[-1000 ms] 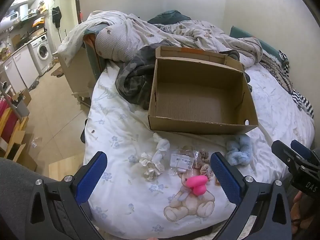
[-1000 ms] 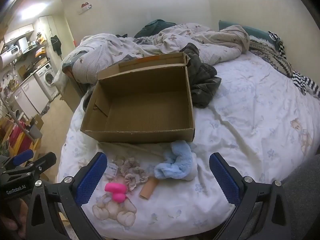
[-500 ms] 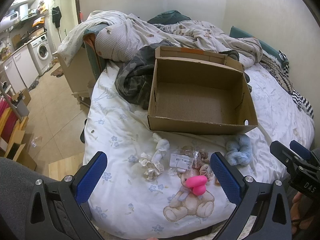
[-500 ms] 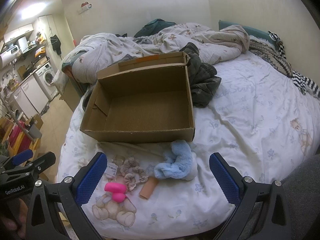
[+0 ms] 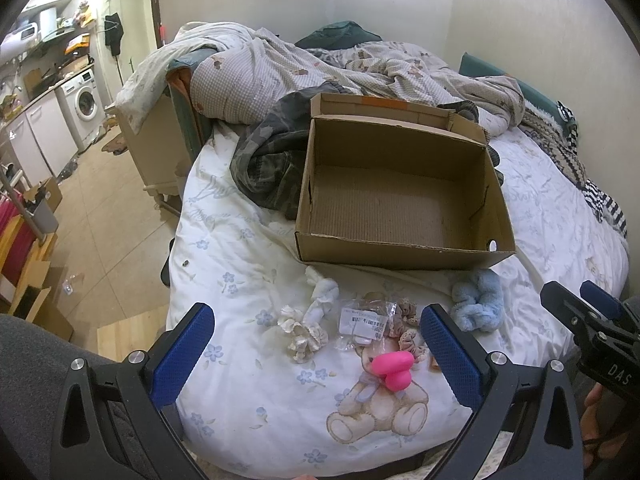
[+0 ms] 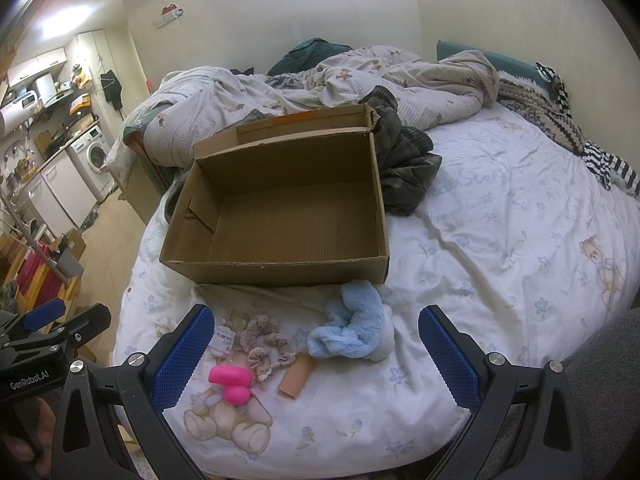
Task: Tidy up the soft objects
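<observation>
An empty cardboard box [image 5: 400, 252] [image 6: 280, 270] sits open on the bed. In front of it lie a fluffy blue item [image 5: 478, 304] [image 6: 352, 328], beige scrunchies [image 6: 266, 342] [image 5: 408, 334], a pink soft toy [image 5: 392, 368] [image 6: 232, 382], a clear packet with a label [image 5: 364, 320], cream and white scrunchies [image 5: 308, 324] and a tan tube [image 6: 296, 376]. My left gripper [image 5: 316, 354] is open and empty, hovering over the cream scrunchies and packet. My right gripper [image 6: 314, 356] is open and empty, hovering over the scrunchies and blue item.
A dark camouflage garment [image 5: 268, 168] [image 6: 404, 168] lies beside the box. A rumpled duvet [image 5: 320, 72] is heaped behind it. A striped cloth [image 6: 604, 164] lies at the bed's right. The bed edge drops to a tiled floor [image 5: 108, 216] on the left.
Both grippers stay open and nearly still; the views have shifted very slightly. No object has moved.
</observation>
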The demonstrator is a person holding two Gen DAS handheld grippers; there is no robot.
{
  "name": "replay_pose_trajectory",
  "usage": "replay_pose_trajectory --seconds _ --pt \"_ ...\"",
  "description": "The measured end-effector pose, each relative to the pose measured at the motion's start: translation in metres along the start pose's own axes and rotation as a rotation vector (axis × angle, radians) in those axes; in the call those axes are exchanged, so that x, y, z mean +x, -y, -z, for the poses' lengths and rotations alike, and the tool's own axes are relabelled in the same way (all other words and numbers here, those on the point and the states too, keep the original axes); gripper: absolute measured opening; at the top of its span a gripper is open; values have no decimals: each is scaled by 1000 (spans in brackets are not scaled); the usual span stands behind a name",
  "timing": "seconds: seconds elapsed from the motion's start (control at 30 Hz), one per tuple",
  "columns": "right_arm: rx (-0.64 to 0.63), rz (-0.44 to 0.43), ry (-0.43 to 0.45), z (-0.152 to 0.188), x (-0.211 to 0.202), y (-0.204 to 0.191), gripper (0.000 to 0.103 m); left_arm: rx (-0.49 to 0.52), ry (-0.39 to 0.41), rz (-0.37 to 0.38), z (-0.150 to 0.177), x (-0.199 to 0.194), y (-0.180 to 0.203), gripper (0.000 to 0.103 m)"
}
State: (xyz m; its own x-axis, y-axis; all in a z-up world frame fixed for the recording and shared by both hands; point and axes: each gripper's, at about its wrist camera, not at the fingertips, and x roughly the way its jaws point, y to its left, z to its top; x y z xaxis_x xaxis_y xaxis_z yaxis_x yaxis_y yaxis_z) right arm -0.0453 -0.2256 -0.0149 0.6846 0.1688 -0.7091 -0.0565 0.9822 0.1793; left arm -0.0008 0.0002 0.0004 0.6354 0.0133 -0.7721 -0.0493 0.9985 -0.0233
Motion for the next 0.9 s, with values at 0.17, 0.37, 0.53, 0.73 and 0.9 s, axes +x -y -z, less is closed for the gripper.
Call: replay_pose_trajectory --seconds 0.17,0.37,0.53,0.73,0.9 --pt "0 0 0 0 0 0 103 1 1 0 0 0 0 103" --pt "0 0 0 0 -1 0 103 1 2 -1 0 0 0 103" --pt "0 -1 1 0 -1 0 103 3 4 -4 -1 -1 -1 103" --pt "-1 1 1 1 -1 0 103 5 5 -4 -2 -1 -1 103" --pt "-1 2 -1 3 1 -4 103 6 5 -5 -2 -1 -1 103"
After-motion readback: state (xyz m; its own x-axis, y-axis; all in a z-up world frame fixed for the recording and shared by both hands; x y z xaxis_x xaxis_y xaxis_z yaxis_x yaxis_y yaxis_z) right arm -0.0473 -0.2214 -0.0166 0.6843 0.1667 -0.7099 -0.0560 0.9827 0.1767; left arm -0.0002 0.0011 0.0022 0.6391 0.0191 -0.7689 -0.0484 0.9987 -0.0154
